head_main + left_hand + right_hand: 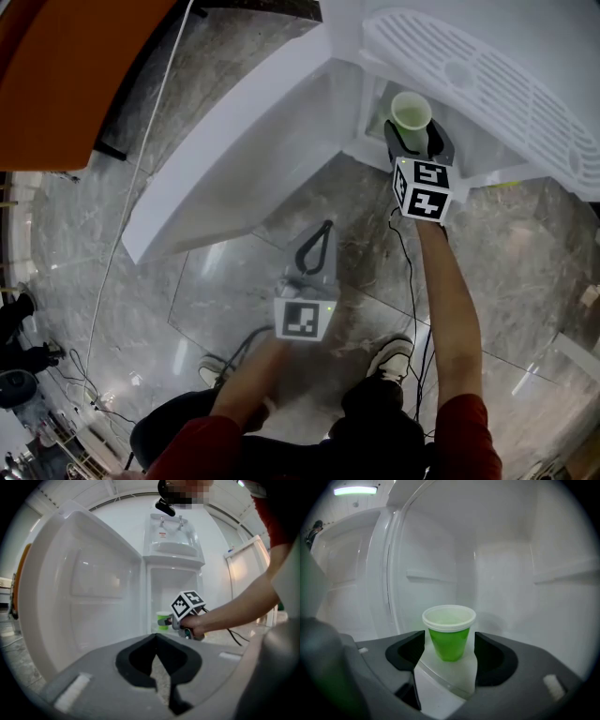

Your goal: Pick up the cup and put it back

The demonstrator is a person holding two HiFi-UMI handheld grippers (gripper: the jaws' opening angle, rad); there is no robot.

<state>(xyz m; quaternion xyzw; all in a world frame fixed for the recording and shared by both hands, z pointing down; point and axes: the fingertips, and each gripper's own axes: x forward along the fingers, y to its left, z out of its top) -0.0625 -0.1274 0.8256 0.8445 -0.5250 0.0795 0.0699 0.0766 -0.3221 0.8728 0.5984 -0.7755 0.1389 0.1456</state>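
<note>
Green cup (449, 641), white cabinet (506, 559), grey marbled floor (220, 291)

This is looking like a large indoor hall or lobby set up for recording, not a home. A glossy marble floor (187, 300) is spreading wide and reflecting lights. A white water dispenser (171, 555) with two taps (171, 523) is standing on it, its cabinet door (84, 583) hanging open. Cables (412, 295) are trailing over the floor. People (19, 337) are standing at the far edge, and a strip light (355, 490) is glowing overhead.
</note>
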